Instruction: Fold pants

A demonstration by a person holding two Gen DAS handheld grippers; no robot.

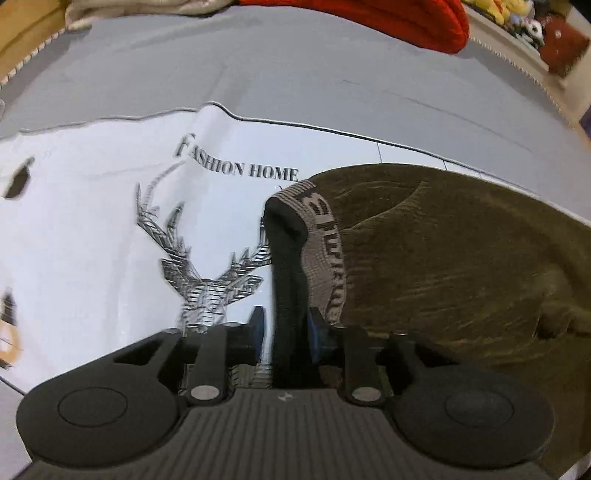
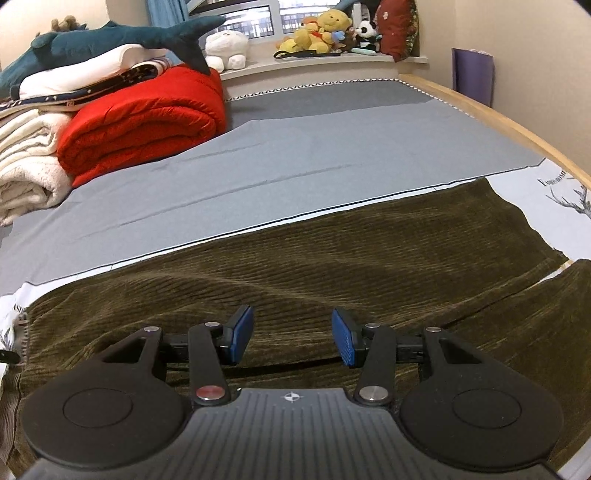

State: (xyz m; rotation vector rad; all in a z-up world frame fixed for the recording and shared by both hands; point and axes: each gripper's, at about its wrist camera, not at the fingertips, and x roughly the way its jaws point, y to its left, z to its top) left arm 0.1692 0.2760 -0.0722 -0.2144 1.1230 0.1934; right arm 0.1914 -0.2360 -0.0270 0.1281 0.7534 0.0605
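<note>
The left tongs (image 1: 286,332) are closed on the raised waist of the olive-brown corduroy pants (image 1: 461,258), their blue pads pinching a dark fold beside the grey lettered elastic waistband (image 1: 325,236). The right tongs (image 2: 292,338) stand wide apart, gripping nothing, poised just above the same pants (image 2: 332,258), which lie spread across a white printed sheet with a deer drawing (image 1: 110,221) on the grey bed cover (image 2: 295,158). Farther off sit a folded red quilt (image 2: 144,125), cream blankets (image 2: 29,162), a blue plush shark (image 2: 110,38) and yellow plush toys (image 2: 317,33).
</note>
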